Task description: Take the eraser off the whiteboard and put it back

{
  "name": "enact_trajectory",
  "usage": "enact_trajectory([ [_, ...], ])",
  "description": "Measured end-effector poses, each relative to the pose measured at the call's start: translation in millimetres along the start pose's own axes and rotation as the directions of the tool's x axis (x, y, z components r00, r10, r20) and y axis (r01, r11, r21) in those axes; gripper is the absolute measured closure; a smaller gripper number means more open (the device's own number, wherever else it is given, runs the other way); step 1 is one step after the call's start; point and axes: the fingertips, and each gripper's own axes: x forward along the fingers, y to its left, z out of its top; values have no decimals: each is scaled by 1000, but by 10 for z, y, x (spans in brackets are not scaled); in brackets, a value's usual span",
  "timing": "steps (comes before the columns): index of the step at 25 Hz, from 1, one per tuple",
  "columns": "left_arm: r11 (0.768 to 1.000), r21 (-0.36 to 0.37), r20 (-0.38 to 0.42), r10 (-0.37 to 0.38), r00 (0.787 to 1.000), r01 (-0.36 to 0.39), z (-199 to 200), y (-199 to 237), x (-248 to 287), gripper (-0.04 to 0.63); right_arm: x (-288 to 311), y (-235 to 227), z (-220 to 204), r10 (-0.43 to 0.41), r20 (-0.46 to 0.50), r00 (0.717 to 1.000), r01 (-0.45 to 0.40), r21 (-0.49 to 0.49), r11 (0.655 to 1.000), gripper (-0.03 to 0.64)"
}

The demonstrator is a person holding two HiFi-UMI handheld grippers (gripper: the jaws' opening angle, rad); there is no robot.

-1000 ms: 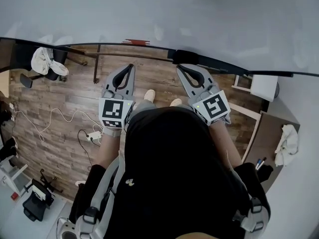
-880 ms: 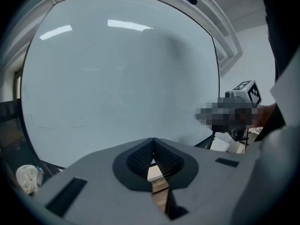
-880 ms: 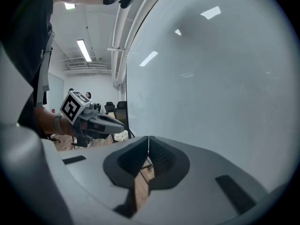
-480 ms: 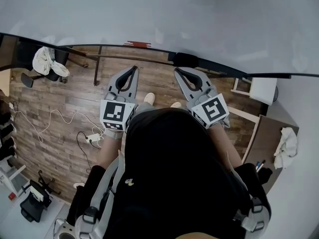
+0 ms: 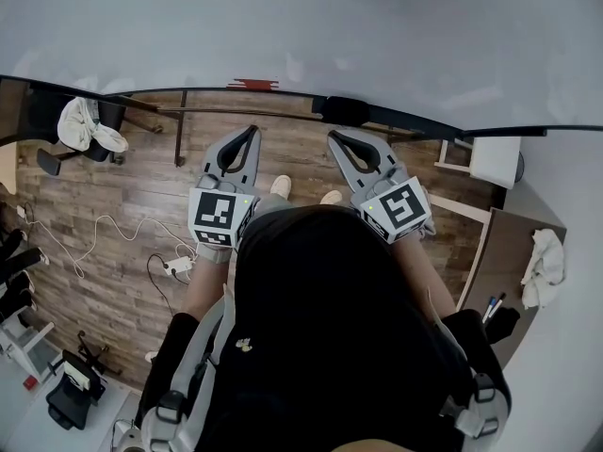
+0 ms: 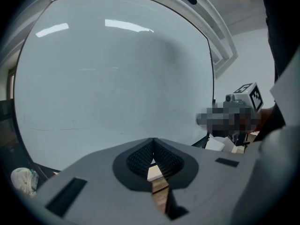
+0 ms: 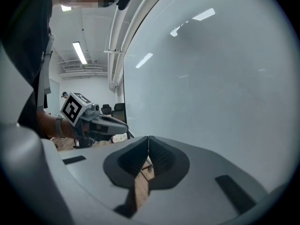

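Black oblong eraser (image 5: 347, 111) rests on the white whiteboard's (image 5: 301, 26) lower edge, either awaiting lifting or already returned; below it, left gripper (image 5: 249, 132) and right gripper (image 5: 335, 137) are closed, empty.

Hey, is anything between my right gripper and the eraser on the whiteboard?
Nothing visible does. In the head view the right gripper, jaws shut, points at a dark block on the whiteboard's lower edge, likely the eraser. Only floor shows in the gap.

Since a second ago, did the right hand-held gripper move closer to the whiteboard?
No. The right hand-held gripper still points just below the black eraser on the whiteboard's bottom edge, same gap as before.
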Motion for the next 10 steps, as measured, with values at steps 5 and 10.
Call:
enact_trajectory([
  [5,1000,9,-11,-5,1000,5,-38,4,-18,588,-15,1,-13,-18,-1,1000,18,13,1000,601],
  [10,1000,11,-7,-7,1000,7,-39,55,-44,588,19,24,-4,-28,8,1000,27,16,999,601],
])
